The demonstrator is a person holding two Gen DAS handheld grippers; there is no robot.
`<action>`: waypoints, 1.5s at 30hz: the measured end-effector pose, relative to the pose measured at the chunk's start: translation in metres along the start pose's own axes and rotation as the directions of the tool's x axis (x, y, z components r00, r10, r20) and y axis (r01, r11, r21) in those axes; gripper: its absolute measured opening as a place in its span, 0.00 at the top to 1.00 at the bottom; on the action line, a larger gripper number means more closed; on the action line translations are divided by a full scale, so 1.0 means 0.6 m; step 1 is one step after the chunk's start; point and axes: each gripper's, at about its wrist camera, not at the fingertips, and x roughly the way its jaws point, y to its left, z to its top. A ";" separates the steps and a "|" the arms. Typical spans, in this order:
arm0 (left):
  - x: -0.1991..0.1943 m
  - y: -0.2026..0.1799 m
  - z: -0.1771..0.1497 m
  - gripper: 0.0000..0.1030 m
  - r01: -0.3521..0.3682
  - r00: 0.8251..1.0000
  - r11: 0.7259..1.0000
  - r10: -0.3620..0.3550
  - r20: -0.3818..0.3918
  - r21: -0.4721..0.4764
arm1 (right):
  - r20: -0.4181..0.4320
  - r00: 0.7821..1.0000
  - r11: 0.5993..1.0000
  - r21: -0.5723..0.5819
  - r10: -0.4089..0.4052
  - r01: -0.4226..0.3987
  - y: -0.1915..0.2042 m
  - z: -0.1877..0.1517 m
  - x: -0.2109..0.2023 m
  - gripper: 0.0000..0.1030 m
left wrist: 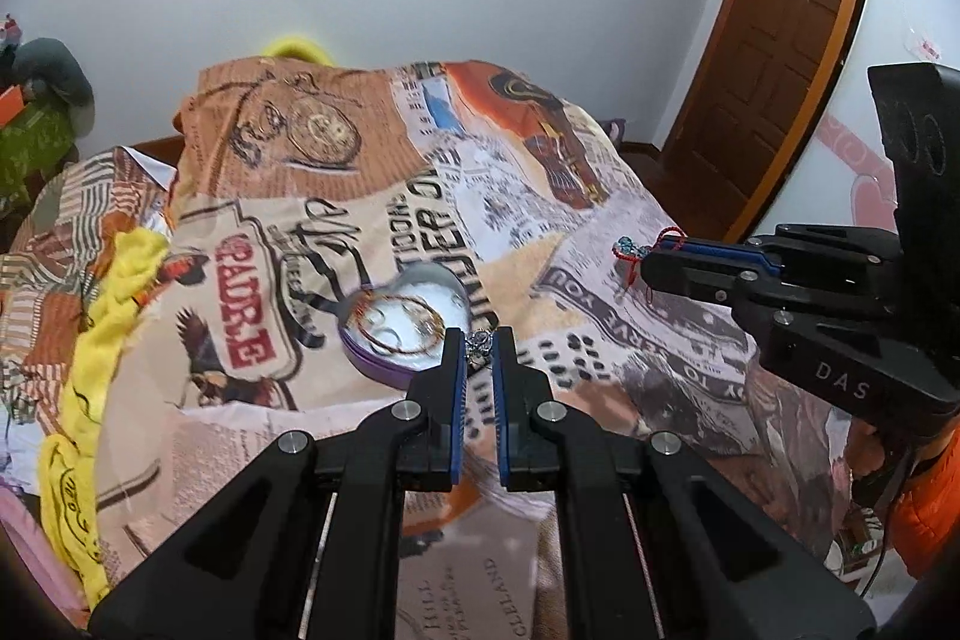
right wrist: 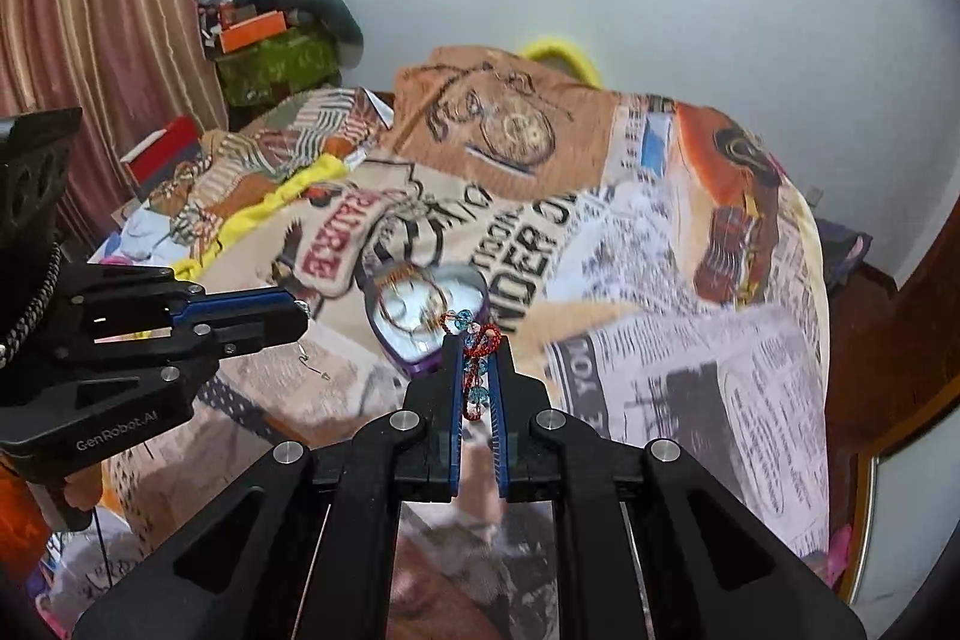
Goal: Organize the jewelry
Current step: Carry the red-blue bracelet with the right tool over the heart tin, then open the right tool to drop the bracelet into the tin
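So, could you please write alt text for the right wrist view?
The right gripper is shut on a red bracelet with blue beads, above a heart-shaped tin holding rings on a printed bedspread. The left gripper reaches in from the left.

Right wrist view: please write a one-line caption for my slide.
Right claw shut on a red-cord bracelet with blue beads, above a heart-shaped purple tin holding gold bangles on a printed blanket.

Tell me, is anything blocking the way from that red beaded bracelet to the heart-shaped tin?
Nothing visible. The right gripper holds the red cord bracelet with blue beads above the printed blanket; the open purple heart-shaped tin, holding thin bangles, lies just beyond.
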 end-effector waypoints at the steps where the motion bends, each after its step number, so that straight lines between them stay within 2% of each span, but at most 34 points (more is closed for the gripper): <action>1: -0.002 0.004 0.004 0.93 -0.003 1.000 1.000 0.003 0.006 -0.002 | 0.008 1.000 1.000 -0.001 0.003 -0.003 0.003 0.006 0.000 0.93; 7: -0.002 0.031 0.021 0.93 -0.029 0.999 0.999 0.030 0.034 -0.018 | 0.034 0.999 1.000 0.003 0.031 -0.031 0.010 0.032 0.010 0.93; 17: 0.056 0.072 0.014 0.93 -0.030 1.000 0.997 0.029 -0.009 -0.065 | 0.020 0.997 0.997 0.006 0.079 -0.079 0.010 0.054 0.054 0.93; 28: 0.131 0.088 0.021 0.93 -0.016 0.998 0.998 0.012 -0.057 -0.064 | -0.088 0.987 0.989 0.061 0.137 -0.131 -0.004 0.067 0.148 0.93; 39: 0.196 0.106 0.022 0.93 -0.002 0.992 0.997 -0.008 -0.124 -0.076 | -0.208 0.955 0.971 0.155 0.212 -0.182 -0.026 0.063 0.228 0.93; 45: 0.212 0.102 0.018 0.94 -0.004 0.990 0.998 -0.004 -0.143 -0.059 | -0.251 0.945 0.971 0.168 0.211 -0.172 -0.024 0.053 0.253 0.93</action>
